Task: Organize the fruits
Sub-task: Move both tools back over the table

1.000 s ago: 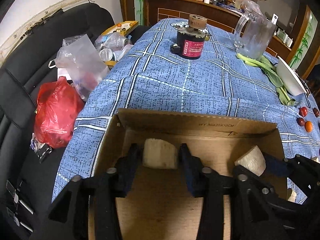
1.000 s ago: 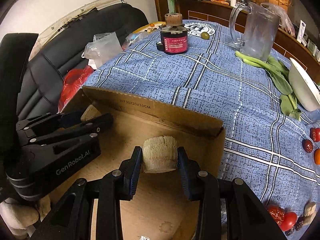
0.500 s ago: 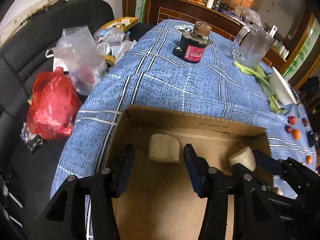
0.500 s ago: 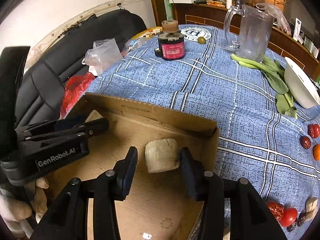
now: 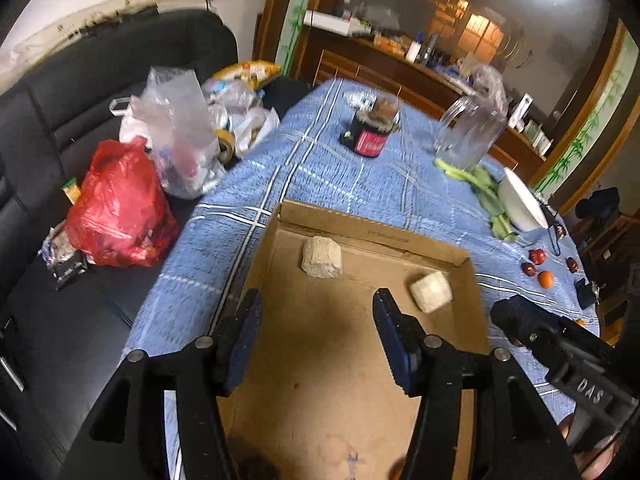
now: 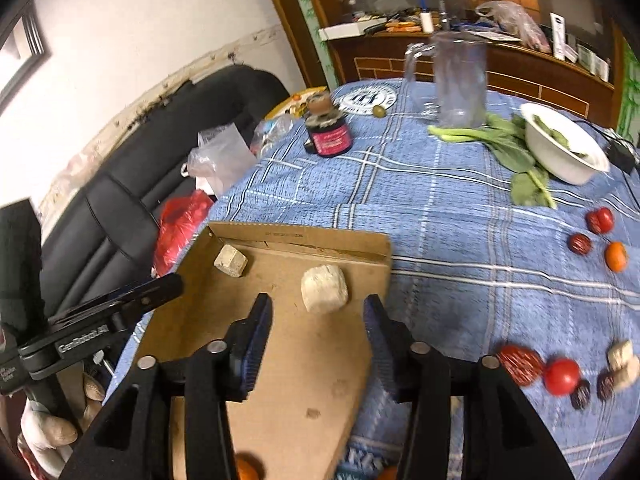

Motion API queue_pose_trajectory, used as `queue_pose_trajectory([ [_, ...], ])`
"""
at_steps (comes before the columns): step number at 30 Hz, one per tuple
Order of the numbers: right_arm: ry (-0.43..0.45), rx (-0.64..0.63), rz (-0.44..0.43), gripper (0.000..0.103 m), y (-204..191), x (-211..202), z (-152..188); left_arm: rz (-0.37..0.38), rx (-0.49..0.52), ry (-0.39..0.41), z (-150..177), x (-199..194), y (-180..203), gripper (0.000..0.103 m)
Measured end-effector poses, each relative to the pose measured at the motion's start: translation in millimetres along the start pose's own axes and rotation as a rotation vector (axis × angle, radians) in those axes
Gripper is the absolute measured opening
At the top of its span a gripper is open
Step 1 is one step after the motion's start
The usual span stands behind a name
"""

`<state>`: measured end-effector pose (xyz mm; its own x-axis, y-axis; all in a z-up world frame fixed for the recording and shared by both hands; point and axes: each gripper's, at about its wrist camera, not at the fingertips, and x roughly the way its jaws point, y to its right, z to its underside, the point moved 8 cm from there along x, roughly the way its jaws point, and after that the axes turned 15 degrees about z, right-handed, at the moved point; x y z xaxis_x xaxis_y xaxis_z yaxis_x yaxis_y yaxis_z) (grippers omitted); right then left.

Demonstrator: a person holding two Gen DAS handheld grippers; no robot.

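Two pale chunks have been let go in the box (image 5: 280,360) since a second ago, when each was gripped. They now lie free on the cardboard floor near the far wall: the left chunk (image 5: 322,258) ahead of the left gripper (image 5: 316,336), the right chunk (image 6: 324,288) ahead of the right gripper (image 6: 318,340). Both grippers have been drawn back and up; their jaws are opening, with nothing between them. That placing can be judged done, with more fruit left to gather.

The table (image 6: 440,220) is draped in blue cloth, and its near-left edge drops off toward a black sofa (image 5: 60,120) crowded with bags. The box walls are low, and only the far and side rims need clearing. Open cloth is offered to the right of the box. There, loose fruit is scattered: a near cluster (image 6: 560,376) of red pieces and two more pale chunks, and a farther group (image 6: 598,240) beyond. A bowl (image 6: 560,152), greens (image 6: 512,152) and a jug (image 6: 460,80) are set well behind.
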<state>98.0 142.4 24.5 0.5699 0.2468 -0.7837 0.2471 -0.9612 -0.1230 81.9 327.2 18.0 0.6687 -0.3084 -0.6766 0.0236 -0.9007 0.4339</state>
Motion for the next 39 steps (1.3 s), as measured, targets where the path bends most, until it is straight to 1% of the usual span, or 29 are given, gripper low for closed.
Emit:
queue_pose_trajectory([
  [1, 0.008, 0.012, -0.003, 0.058, 5.1, -6.5, 2.3, -0.013, 0.016, 0.028, 2.6, -10.6, 5.4, 0.059],
  [3, 0.020, 0.026, -0.007, 0.059, 13.3, -17.5, 7.5, -0.037, 0.050, 0.068, 6.8, -25.2, 14.6, 0.060],
  [6, 0.041, 0.043, -0.003, 0.059, 28.7, -36.2, 18.6, -0.086, 0.109, 0.152, 16.8, -54.0, 33.4, 0.067],
  [8, 0.056, 0.056, 0.002, 0.061, 40.8, -49.3, 28.3, -0.117, 0.142, 0.211, 25.6, -74.8, 49.0, 0.076],
  [9, 0.064, 0.062, 0.005, 0.062, 47.4, -56.2, 34.0, -0.132, 0.155, 0.229, 28.6, -82.8, 53.5, 0.079],
  [11, 0.084, 0.076, 0.013, 0.066, 62.3, -69.7, 46.4, -0.169, 0.176, 0.287, 39.3, -104.2, 67.3, 0.090],
  [14, 0.113, 0.093, 0.045, 0.068, 88.8, -88.3, 66.5, -0.166, 0.182, 0.343, 52.7, -124.5, 84.4, 0.091],
  [17, 0.141, 0.113, 0.103, 0.070, 126.1, -107.3, 89.4, -0.136, 0.177, 0.366, 67.3, -135.1, 99.9, 0.091],
  [19, 0.159, 0.110, 0.153, 0.072, 148.0, -118.1, 99.1, -0.118, 0.189, 0.364, 76.1, -136.2, 111.8, 0.091],
  [21, 0.191, 0.096, 0.231, 0.075, 174.8, -131.4, 106.9, -0.101, 0.213, 0.353, 85.2, -133.7, 126.1, 0.091],
  [23, 0.234, 0.072, 0.320, 0.085, 198.2, -145.2, 110.8, -0.072, 0.230, 0.335, 91.0, -126.1, 138.5, 0.091],
  [24, 0.267, 0.059, 0.378, 0.087, 212.0, -155.3, 112.5, -0.057, 0.238, 0.323, 93.0, -120.0, 145.1, 0.091],
  [25, 0.291, 0.054, 0.420, 0.092, 221.6, -163.3, 112.7, -0.044, 0.246, 0.309, 95.2, -113.7, 150.9, 0.091],
  [26, 0.308, 0.053, 0.443, 0.094, 228.8, -168.4, 113.0, -0.026, 0.260, 0.287, 98.6, -105.1, 159.2, 0.091],
  [28, 0.330, 0.056, 0.458, 0.096, 244.4, -176.5, 112.6, -0.010, 0.282, 0.258, 105.8, -93.8, 172.1, 0.091],
  [30, 0.322, 0.063, 0.475, 0.096, 257.1, -178.0, 112.6, 0.006, 0.304, 0.226, 113.4, -81.6, 184.3, 0.091],
  [31, 0.308, 0.064, 0.465, 0.096, 262.2, -175.3, 112.3, 0.017, 0.313, 0.208, 117.6, -74.6, 190.8, 0.091],
  [34, 0.271, 0.065, 0.397, 0.096, 264.4, -166.4, 113.7, 0.033, 0.331, 0.175, 124.7, -61.2, 201.1, 0.091],
  [39, 0.246, 0.045, 0.378, 0.096, 262.4, -146.6, 112.2, 0.038, 0.357, 0.130, 133.2, -42.1, 212.4, 0.091],
])
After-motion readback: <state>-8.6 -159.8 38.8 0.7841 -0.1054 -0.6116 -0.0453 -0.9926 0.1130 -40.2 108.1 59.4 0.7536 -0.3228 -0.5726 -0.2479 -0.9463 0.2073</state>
